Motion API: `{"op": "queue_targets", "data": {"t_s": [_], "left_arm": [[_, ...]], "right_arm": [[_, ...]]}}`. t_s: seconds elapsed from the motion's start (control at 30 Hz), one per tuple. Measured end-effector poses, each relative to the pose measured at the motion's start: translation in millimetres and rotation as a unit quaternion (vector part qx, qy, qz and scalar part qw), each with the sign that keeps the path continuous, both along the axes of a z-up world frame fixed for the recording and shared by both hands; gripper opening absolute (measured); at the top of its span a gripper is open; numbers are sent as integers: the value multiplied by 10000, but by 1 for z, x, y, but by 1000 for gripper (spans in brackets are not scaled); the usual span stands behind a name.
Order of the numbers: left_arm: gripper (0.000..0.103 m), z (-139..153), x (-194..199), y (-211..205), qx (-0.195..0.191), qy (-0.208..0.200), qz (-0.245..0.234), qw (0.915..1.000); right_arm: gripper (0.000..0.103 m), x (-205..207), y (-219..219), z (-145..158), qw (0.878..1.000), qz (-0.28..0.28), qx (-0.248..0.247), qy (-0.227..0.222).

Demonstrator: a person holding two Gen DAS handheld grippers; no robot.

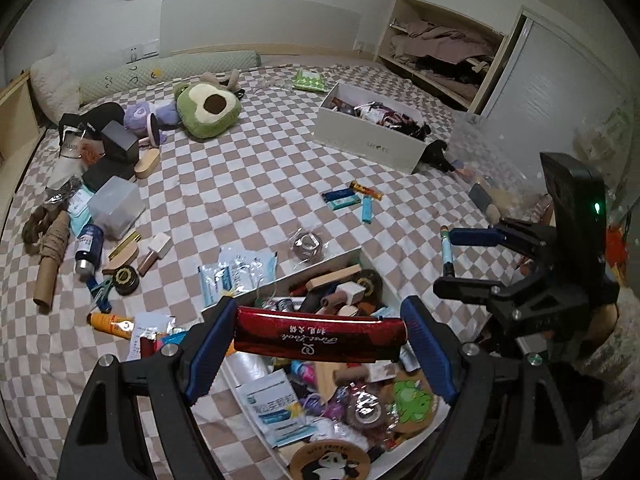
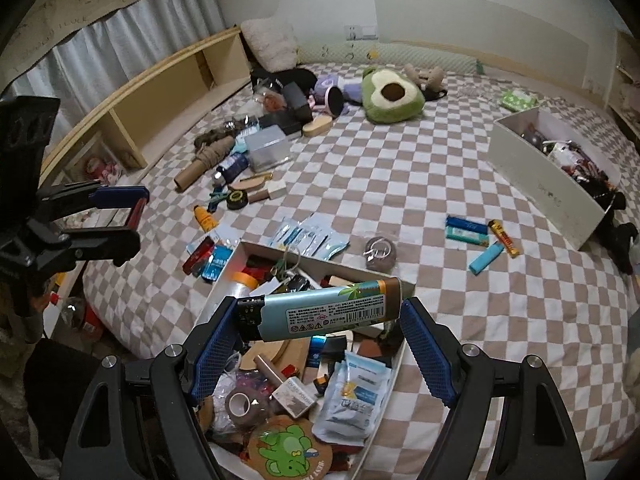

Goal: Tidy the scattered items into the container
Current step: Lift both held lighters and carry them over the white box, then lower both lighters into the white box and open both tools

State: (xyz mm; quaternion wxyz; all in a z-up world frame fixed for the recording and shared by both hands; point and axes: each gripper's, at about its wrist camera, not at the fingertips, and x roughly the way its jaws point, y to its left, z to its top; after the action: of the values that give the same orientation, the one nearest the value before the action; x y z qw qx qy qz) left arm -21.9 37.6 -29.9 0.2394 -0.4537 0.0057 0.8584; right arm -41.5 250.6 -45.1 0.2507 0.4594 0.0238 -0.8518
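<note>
Below, the shallow white cardboard box (image 2: 244, 246) at lower centre brims with packets and tape. The left gripper (image 1: 320, 338) clamps a glossy red case (image 1: 320, 334) crosswise above it; the right gripper (image 2: 320, 318) clamps a pale-blue lighter (image 2: 320, 312), lying left-right.

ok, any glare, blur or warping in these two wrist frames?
Left wrist: glare streak along the red lighter in the left gripper; box contents nearest the lens look soft. Right wrist: the teal lighter label reads sharp. Both views: dim indoor light, fisheye bending at edges, dark corners.
</note>
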Motion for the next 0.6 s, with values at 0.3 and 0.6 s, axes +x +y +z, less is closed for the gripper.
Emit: {"op": "queue_targets", "data": {"t_s": [0.3, 0.6], "left_arm": [[83, -37, -18, -8, 280, -387, 18, 9989], [83, -53, -30, -6, 427, -575, -4, 9974]], "right_arm": [[81, -24, -7, -49, 9978, 170, 283, -573], [81, -66, 11, -101, 9818, -533, -313, -1795]]}}
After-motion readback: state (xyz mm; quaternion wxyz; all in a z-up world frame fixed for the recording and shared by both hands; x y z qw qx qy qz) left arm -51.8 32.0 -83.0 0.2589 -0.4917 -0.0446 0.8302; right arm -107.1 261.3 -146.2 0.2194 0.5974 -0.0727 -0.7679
